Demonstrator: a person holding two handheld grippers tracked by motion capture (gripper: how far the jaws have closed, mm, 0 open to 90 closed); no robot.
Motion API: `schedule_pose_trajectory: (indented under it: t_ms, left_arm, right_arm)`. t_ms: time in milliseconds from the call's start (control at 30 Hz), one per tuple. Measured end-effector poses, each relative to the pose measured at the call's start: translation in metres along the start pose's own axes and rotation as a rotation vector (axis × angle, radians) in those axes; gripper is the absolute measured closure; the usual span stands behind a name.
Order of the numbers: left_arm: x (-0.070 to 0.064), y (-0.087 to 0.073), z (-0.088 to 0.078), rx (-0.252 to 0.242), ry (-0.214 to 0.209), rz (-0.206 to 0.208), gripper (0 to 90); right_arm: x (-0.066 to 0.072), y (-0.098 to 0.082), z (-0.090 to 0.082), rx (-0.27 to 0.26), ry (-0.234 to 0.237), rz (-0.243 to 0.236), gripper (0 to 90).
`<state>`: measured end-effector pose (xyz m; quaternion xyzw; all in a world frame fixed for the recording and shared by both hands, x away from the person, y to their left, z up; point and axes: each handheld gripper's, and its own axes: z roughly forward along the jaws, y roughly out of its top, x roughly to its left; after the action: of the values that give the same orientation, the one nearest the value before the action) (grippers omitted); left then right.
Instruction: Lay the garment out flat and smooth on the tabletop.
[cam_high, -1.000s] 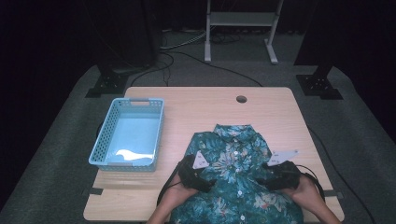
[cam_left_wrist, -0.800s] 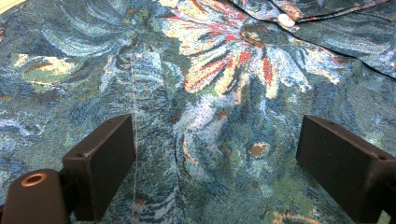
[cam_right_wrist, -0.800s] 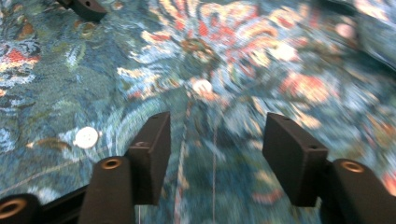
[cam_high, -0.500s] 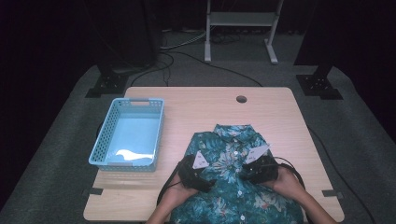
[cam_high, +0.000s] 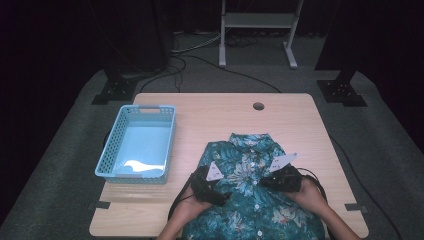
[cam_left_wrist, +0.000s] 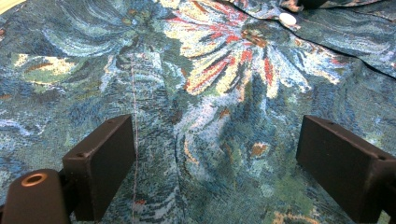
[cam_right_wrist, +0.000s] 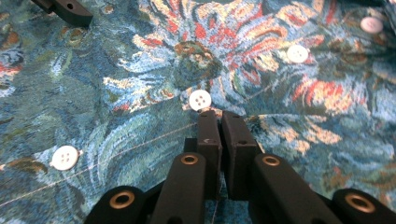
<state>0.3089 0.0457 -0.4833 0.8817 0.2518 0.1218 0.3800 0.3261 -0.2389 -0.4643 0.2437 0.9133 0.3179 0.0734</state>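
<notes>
High view: floral shirt (cam_high: 252, 200) lies flat at the near right of the table (cam_high: 300, 120), buttons up, collar toward the far side. Left gripper (cam_high: 212, 187) sits on the shirt's left half, jaws wide apart with bare fabric between them (nothing pinched). Right gripper (cam_right_wrist: 219, 119) has just been closing; its jaws now stand together at the placket (cam_right_wrist: 140, 140), just near of a white button (cam_right_wrist: 200, 100). Blue basket (cam_high: 137, 145) stands left of the shirt, apart from it.

No readable text, label, brand, number or sign anywhere: none on the shirt (cam_high: 252, 200), none on the basket (cam_high: 136, 145) at left of the frame, none on the table (cam_high: 300, 120).
</notes>
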Motion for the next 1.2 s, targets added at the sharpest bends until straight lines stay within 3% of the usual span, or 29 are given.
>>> schedule_pose_trajectory:
  t_ms: [533, 1200]
  left_arm:
    - [0.000, 0.000, 0.000, -0.001, 0.000, 0.000, 10.9]
    - [0.000, 0.000, 0.000, 0.000, 0.000, 0.000, 10.9]
  right_arm:
    - [-0.016, -0.015, -0.047, -0.010, -0.120, 0.011, 87.8]
    - [-0.039, -0.045, -0.077, 0.006, -0.213, 0.077, 87.7]
